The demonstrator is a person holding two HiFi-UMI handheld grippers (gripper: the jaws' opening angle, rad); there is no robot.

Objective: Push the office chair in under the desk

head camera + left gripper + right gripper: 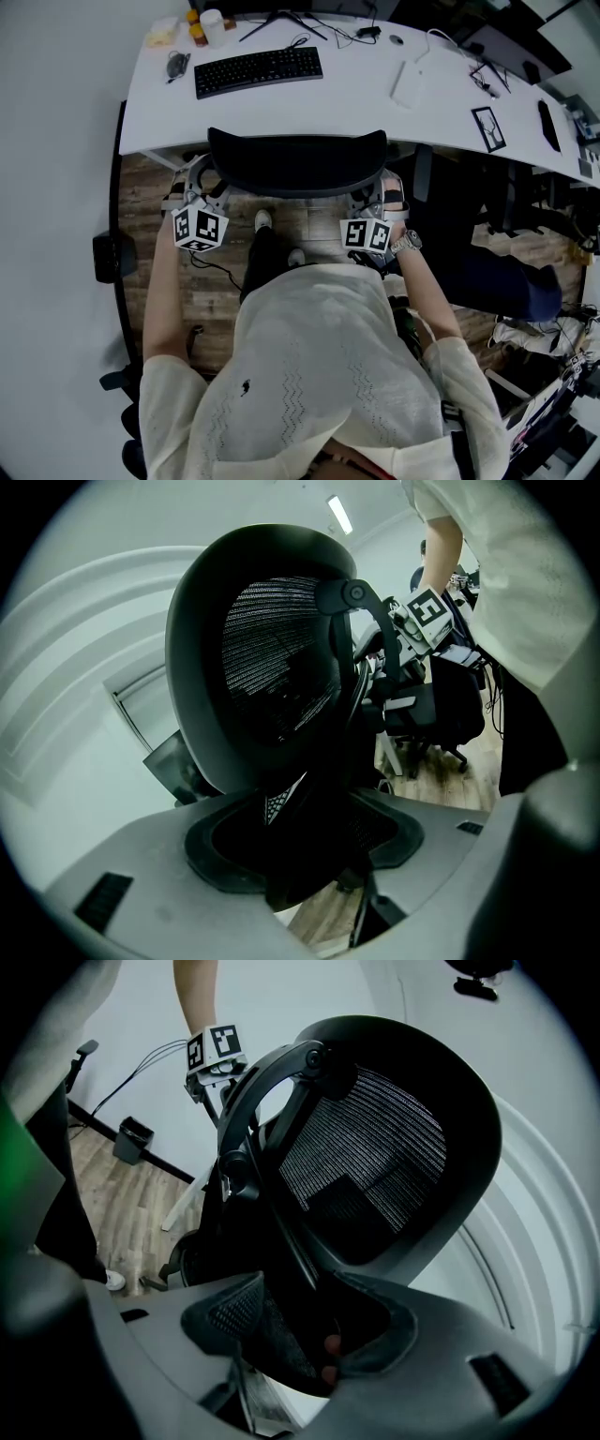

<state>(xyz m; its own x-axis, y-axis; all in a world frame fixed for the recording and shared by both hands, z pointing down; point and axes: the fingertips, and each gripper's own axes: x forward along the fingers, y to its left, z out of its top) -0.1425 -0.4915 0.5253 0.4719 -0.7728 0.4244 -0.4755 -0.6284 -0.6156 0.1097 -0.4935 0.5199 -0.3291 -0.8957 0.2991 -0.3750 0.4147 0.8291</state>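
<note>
as the left gripper (pixel 201 186) clenches the left rim of the black mesh-backed office chair (pixel 297 164), the right gripper (pixel 373 197) is clamped on the right rim. the chair's backrest stands at the near edge of the curved white desk (pixel 375 108). a flat black keyboard (pixel 259 71) lies near the desk's far left corner. brown wood-plank floor (pixel 211 291) runs beneath.

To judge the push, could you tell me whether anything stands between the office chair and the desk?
Nothing visible does. The office chair has its backrest right at the desk edge, with the left claw and right claw gripping its sides. The space under the desk is hidden.
</note>
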